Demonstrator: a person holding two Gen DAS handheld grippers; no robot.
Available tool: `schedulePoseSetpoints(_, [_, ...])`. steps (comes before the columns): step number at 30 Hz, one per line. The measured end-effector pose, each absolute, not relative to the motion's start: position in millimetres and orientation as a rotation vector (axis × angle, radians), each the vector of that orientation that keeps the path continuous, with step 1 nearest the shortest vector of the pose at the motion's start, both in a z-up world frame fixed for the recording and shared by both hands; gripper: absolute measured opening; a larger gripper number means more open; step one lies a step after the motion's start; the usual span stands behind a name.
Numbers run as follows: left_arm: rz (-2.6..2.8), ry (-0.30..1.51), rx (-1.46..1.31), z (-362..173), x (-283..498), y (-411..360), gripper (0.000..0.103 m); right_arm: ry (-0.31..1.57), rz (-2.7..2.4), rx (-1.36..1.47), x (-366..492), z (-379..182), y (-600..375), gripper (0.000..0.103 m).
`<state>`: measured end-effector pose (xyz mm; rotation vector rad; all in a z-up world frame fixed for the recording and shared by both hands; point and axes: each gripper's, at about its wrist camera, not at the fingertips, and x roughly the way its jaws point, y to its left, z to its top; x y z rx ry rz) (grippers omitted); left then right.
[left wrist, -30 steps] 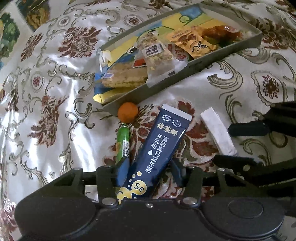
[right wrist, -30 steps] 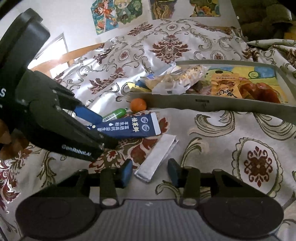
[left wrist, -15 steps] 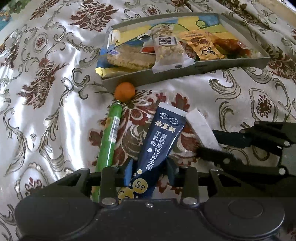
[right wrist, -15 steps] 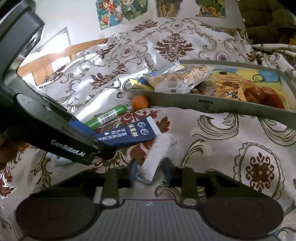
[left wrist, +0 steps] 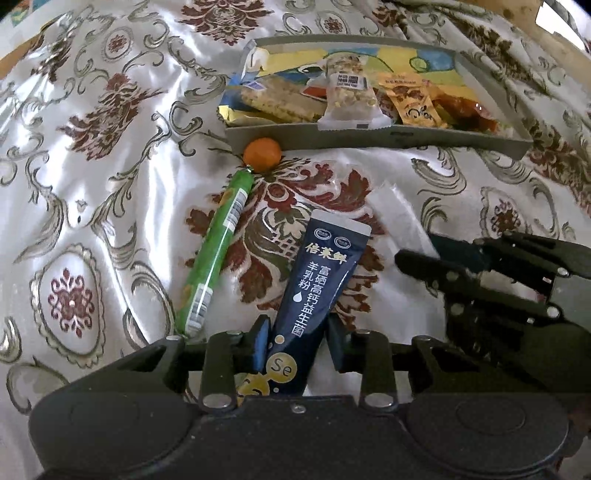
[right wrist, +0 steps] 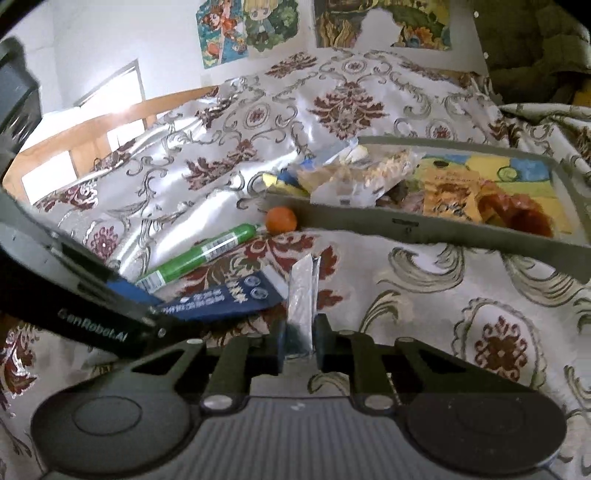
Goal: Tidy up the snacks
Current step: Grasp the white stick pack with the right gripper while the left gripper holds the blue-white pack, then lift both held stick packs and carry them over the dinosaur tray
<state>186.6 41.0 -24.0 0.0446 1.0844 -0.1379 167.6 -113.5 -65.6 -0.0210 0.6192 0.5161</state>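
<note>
My left gripper (left wrist: 297, 341) is shut on the near end of a dark blue sachet (left wrist: 319, 291) and holds it off the patterned cloth. My right gripper (right wrist: 299, 345) is shut on a white-silver sachet (right wrist: 303, 295), tipped on its edge between the jaws; it also shows in the left wrist view (left wrist: 400, 221). A green tube (left wrist: 218, 251) and a small orange ball (left wrist: 263, 154) lie in front of a grey tray (left wrist: 369, 138) that holds several snack packets. The blue sachet (right wrist: 221, 301) and the tray (right wrist: 424, 227) also show in the right wrist view.
The floral satin cloth (left wrist: 92, 166) covers the whole surface. The right gripper's body (left wrist: 517, 295) sits close to the right of the left gripper. A wooden edge (right wrist: 110, 122) and wall posters (right wrist: 247, 26) lie beyond the cloth.
Both grippers have closed: the left on the blue sachet, the right on the white sachet, which now stands on edge. Both have lifted and drawn back a little.
</note>
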Motion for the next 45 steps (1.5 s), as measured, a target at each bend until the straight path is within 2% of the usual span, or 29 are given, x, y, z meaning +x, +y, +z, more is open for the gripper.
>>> schedulePoseSetpoints(11, [-0.145, 1.089, -0.131, -22.6, 187.2, 59.5, 0.034, 0.56, 0.469, 0.077, 174.8, -45.1, -143.2, 0.017])
schedulePoseSetpoints(25, [-0.151, 0.987, -0.134, -7.4, 207.1, 65.0, 0.034, 0.561, 0.473, 0.129, 180.6, -53.1, -145.8, 0.017])
schedulePoseSetpoints(32, [-0.212, 0.957, -0.029, 25.6, 243.3, 59.3, 0.034, 0.502, 0.463, 0.142, 182.1, -42.0, -154.3, 0.017])
schedulePoseSetpoints(38, [-0.262, 0.855, 0.0, 63.8, 291.2, 45.5, 0.034, 0.425, 0.414, 0.15, 198.3, -19.3, -173.3, 0.018])
schedulePoseSetpoints(45, [-0.338, 0.766, 0.026, 73.0, 348.0, 3.0, 0.034, 0.375, 0.299, 0.202, 241.0, -11.3, -202.2, 0.018])
